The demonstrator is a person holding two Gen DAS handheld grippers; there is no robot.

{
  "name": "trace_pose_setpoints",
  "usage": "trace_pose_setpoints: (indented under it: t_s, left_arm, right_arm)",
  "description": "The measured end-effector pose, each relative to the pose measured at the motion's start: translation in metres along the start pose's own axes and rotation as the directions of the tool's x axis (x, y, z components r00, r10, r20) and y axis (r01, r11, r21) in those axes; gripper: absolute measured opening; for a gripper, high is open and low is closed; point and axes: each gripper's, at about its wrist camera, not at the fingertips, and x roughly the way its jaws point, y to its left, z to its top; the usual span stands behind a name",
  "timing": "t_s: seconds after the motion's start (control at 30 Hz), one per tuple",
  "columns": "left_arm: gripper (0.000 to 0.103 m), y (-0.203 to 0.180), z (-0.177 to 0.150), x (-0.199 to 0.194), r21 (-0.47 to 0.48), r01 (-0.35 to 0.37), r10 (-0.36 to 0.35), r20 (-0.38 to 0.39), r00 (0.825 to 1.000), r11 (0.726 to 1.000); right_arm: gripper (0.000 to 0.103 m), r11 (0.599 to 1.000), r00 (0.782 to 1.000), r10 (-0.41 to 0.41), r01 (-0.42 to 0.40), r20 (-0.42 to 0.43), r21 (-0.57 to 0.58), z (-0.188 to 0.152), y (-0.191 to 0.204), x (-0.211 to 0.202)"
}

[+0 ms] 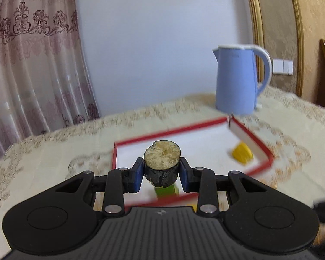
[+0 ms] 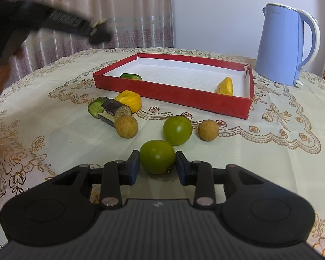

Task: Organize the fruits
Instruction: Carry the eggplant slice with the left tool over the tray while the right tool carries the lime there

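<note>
Two claws (image 1: 161,174) (image 2: 157,166), dark-skinned eggplant cylinder (image 1: 161,166)

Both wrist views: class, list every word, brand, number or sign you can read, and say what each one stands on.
"Midea", faint and only just legible: near the top of the blue kettle, right wrist view.
Same mark in the left wrist view: too blurred to read.
Small embossed emblem, no letters: on the left gripper and the right gripper.
No text on the red tray or the fruit.
</note>
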Motion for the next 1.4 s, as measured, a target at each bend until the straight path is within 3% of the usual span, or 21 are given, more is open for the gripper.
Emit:
trace_pose_setpoints:
  t_s: [0.2, 0.57, 1.03, 1.27, 1.4]
  left_arm:
    - [0.033, 0.013, 0.015, 0.052, -0.068, -0.009, 0.009, 0.000, 1.000, 0.998]
    - [0.033, 0.021, -0.016, 0.144, -0.124, 0.000, -0.019, -0.150, 0.989, 0.992]
    - [0.033, 0.022, -0.031, 0.154, -0.155, 0.053, -0.078, -0.159, 0.984, 0.987]
    - [0.034, 0.025, -0.032, 0.154, -0.171, 0.064, -0.091, -0.155, 0.984, 0.983]
    - [0.034, 0.026, -0.031, 0.154, -0.177, 0.068, -0.096, -0.154, 0.983, 0.982]
  right_arm:
    - [0.033, 1.000, 1.000, -0.010, 0.010, -0.004, -0.017, 0.000, 0.002, 0.001]
    - [0.033, 0.999, 1.000, -0.028, 0.028, -0.007, -0.038, 0.000, 0.006, 0.000]
    - [0.033, 0.996, 0.996, -0.089, 0.088, -0.015, -0.010, 0.005, 0.002, -0.019]
    - [0.033, 0.989, 0.989, -0.135, 0.138, 0.059, -0.054, 0.051, -0.007, -0.022]
    - [0.033, 0.983, 0.983, -0.158, 0.165, 0.091, -0.082, 0.088, -0.019, -0.002]
